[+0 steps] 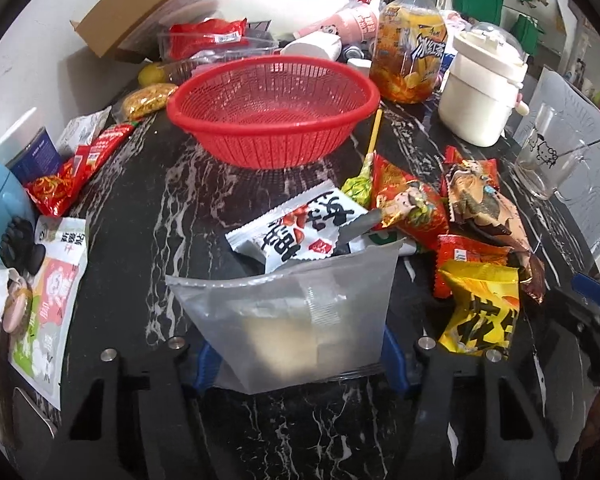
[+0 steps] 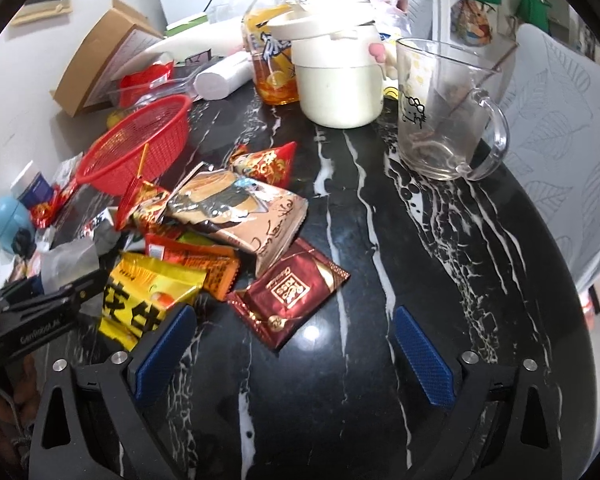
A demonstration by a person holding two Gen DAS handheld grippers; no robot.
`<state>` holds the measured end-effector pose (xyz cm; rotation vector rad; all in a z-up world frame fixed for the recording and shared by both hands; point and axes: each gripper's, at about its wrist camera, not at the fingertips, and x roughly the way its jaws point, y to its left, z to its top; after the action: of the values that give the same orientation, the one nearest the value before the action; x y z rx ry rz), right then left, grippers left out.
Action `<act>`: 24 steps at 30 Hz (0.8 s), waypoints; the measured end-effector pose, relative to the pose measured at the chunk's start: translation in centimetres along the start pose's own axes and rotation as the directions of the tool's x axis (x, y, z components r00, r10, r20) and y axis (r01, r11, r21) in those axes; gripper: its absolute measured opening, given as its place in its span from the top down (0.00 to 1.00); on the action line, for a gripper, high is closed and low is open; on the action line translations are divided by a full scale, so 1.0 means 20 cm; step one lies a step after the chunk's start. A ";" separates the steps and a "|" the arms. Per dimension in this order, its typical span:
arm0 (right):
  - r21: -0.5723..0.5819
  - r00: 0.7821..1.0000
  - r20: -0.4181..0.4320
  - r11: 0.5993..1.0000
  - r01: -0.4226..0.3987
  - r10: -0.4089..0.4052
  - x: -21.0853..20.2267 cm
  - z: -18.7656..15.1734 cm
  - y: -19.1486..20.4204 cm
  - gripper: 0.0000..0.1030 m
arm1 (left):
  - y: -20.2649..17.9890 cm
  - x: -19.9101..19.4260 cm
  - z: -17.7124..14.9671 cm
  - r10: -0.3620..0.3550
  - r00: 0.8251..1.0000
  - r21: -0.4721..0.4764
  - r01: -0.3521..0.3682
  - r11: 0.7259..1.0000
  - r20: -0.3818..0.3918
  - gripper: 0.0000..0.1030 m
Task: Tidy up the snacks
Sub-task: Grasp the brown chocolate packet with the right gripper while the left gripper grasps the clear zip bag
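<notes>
The black marble counter [image 2: 380, 240] is carrying everything, with white veins running across it. A red mesh basket [image 1: 274, 108] is sitting empty toward the back, and to its right a cream lidded pot [image 1: 480, 92] is standing beside an orange drink bottle [image 1: 410, 44], with a clear glass mug [image 2: 444, 112] nearer the edge. The snacks are lying in a loose heap in front of the basket: a tan illustrated packet [image 2: 240, 208] is resting over a yellow packet [image 2: 148, 296] and an orange one [image 2: 204, 264], a dark red sachet [image 2: 292, 300] is lying just beside them, and a green-wrapped lollipop [image 1: 358, 188] is pointing its stick at the basket. The left gripper [image 1: 298, 344] is holding a translucent zip bag [image 1: 296, 320], its blue fingers [image 1: 394, 360] pressing in on the bag's two sides, while a white packet with black lettering [image 1: 304, 228] is sticking out of the bag's open mouth. The right gripper [image 2: 296, 356] is hovering over bare counter with its fingers [image 2: 424, 360] spread wide and nothing between them, the left pad touching or overlapping the yellow packet's corner.
</notes>
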<state>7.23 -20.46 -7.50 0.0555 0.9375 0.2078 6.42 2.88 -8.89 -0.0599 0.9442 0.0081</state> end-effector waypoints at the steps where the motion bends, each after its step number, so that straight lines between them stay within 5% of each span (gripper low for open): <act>1: 0.005 1.000 0.003 1.000 -0.004 0.004 0.00 0.01 0.00 0.08 | 0.00 -0.01 0.00 -0.002 1.000 0.000 0.002 1.000 0.002 0.38; 9: 0.093 0.999 -0.031 0.995 -0.034 0.037 0.10 0.06 -0.04 0.29 | 0.03 -0.06 0.01 -0.042 0.999 -0.039 0.042 0.998 -0.010 0.38; 18: -0.006 0.999 -0.013 1.000 0.030 -0.030 0.09 0.04 0.02 0.59 | 0.03 -0.10 -0.02 -0.052 0.999 -0.043 0.051 0.998 -0.009 0.38; 24: -0.020 1.000 -0.003 1.000 0.012 -0.012 0.04 -0.03 0.01 0.69 | 0.00 -0.14 -0.04 -0.073 0.997 -0.041 0.073 0.996 -0.008 0.38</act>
<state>7.22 -20.10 -8.46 0.0312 0.9387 0.2056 4.08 2.97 -7.18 -0.1326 0.9506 -0.0404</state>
